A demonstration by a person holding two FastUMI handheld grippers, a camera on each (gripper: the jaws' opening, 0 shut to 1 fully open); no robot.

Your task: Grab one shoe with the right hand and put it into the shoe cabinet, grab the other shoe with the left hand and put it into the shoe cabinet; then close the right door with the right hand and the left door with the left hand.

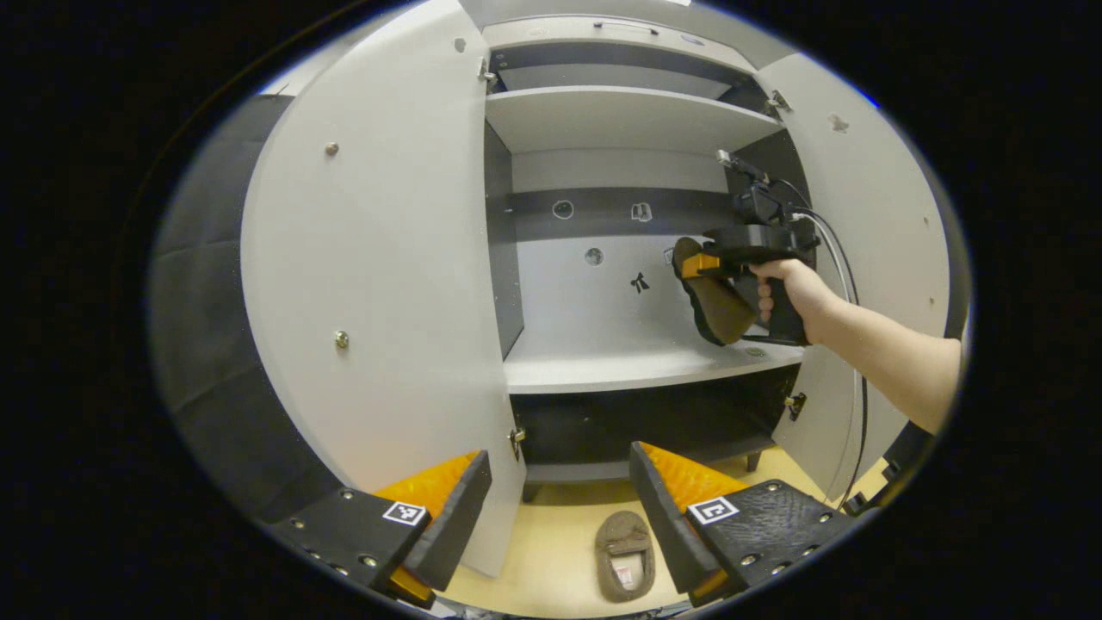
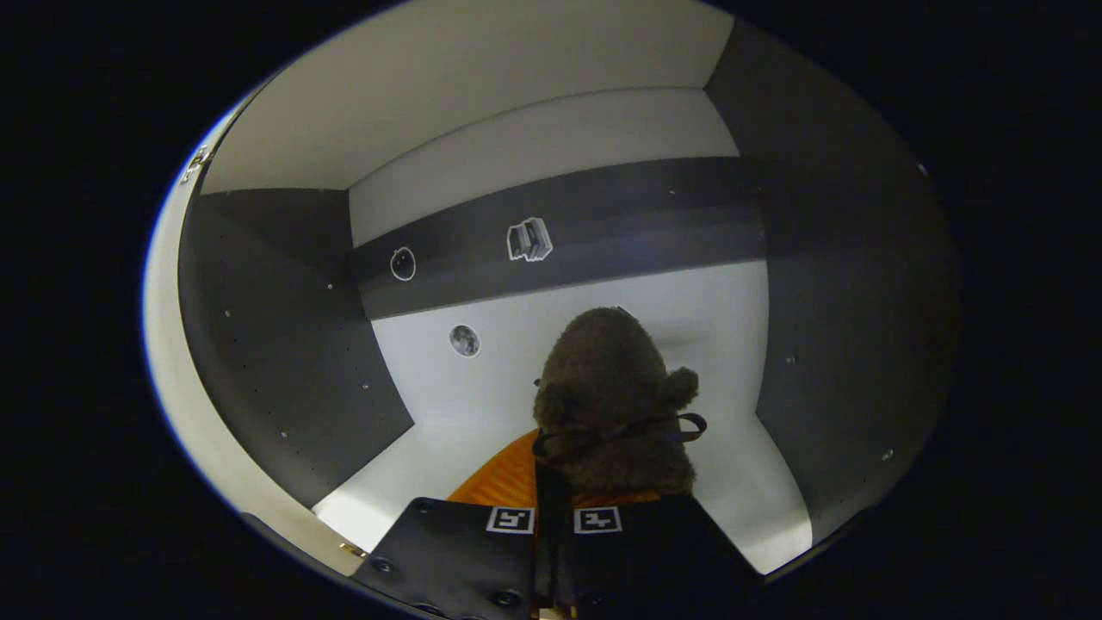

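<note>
A brown fuzzy slipper (image 2: pixel 613 405) hangs from my right gripper (image 2: pixel 555 504), whose fingers are shut on it inside the cabinet, above the white middle shelf (image 2: pixel 430 448). The left gripper view has that same slipper (image 1: pixel 713 301) with its sole facing out, held by the right gripper (image 1: pixel 702 265) in a person's hand (image 1: pixel 796 288) over the middle shelf (image 1: pixel 637 366). The other slipper (image 1: pixel 626 555) lies on the tan floor in front of the cabinet. My left gripper (image 1: pixel 560 508) hangs open above it with nothing between its fingers. Both cabinet doors stand open: left door (image 1: pixel 379 258), right door (image 1: pixel 869 215).
The cabinet has an upper shelf (image 1: pixel 620 116) and a dark bottom compartment (image 1: pixel 646 426) under the middle shelf. A cable (image 1: pixel 848 275) trails from the right gripper along the person's forearm. Dark side walls (image 2: pixel 284 344) close in the compartment around the held slipper.
</note>
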